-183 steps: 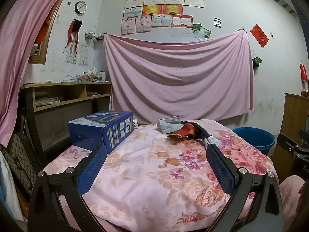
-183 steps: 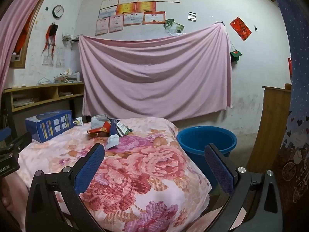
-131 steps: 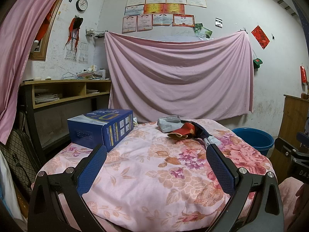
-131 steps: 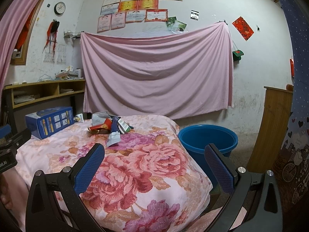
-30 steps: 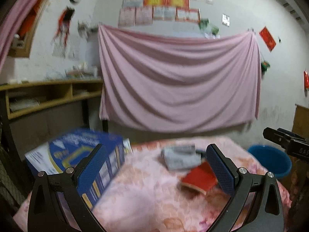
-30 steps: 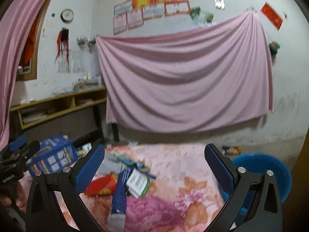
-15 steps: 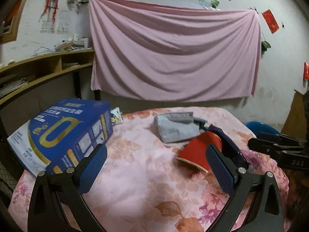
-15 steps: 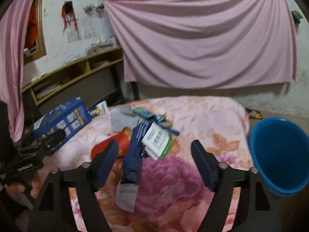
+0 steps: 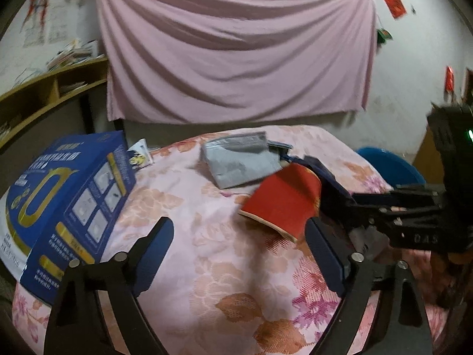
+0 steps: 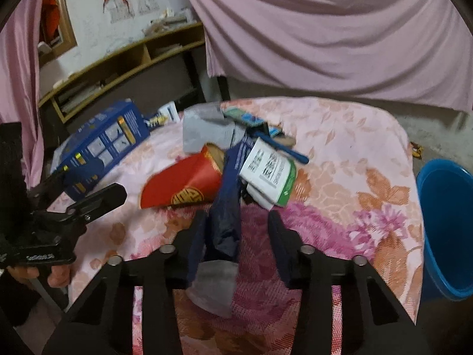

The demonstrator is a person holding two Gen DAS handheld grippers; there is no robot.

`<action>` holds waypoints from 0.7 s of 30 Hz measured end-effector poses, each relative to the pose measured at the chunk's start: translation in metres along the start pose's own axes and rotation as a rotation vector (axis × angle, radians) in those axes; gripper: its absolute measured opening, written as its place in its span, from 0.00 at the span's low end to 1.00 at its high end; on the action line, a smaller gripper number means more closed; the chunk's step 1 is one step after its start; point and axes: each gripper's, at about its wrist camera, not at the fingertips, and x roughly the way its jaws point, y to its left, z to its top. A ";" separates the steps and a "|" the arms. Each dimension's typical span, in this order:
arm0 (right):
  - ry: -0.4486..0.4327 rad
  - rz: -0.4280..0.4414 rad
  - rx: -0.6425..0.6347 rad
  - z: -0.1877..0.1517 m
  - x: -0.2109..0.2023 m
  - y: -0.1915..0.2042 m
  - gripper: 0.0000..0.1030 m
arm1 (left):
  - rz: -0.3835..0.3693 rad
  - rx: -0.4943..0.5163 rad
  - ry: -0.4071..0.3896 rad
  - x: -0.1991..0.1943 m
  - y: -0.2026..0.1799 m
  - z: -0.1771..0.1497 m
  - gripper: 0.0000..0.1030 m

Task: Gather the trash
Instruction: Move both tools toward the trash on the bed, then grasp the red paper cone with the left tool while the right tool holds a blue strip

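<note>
Pink cloth (image 9: pixel 236 53) drapes the whitewashed back wall, filling the upper half of both views, above a bench covered in a floral quilt (image 9: pixel 207 251) that takes up the lower centre. Wooden shelves (image 10: pixel 124 59) run along the wall at upper left of the right wrist view. At that view's right edge stands a blue tub (image 10: pixel 446 230), beside the bench and lower than its top. A blue carton (image 9: pixel 68 195) lies at the left of the left wrist view, on the quilt. Trash is heaped mid-quilt: a grey pouch (image 9: pixel 239 159) at the back, a red packet (image 9: pixel 283 201) in front of it, a white leaflet with green edge (image 10: pixel 269 171) to the right in the right wrist view, and a long dark-blue wrapper (image 10: pixel 227 204) running toward the camera. The right tongs (image 10: pixel 236 230) are closing, at a narrow gap, with the dark-blue wrapper between the pads; only the left pad looks to touch it, through motion blur. The left tongs (image 9: pixel 239 245) stand wide and closing slightly, bare quilt between them, the red packet just beyond the right tip. A hand (image 10: pixel 38 275) grips the left tool at lower left.
</note>
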 end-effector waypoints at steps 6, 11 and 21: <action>0.038 0.037 0.039 0.000 0.007 -0.007 0.31 | -0.027 0.116 0.049 0.013 -0.020 -0.002 0.82; 0.024 0.051 0.096 0.000 0.004 -0.018 0.20 | -0.029 0.174 0.078 0.027 -0.028 0.001 0.71; 0.018 0.055 0.116 0.000 0.003 -0.024 0.17 | 0.037 0.323 0.100 0.047 -0.041 0.003 0.41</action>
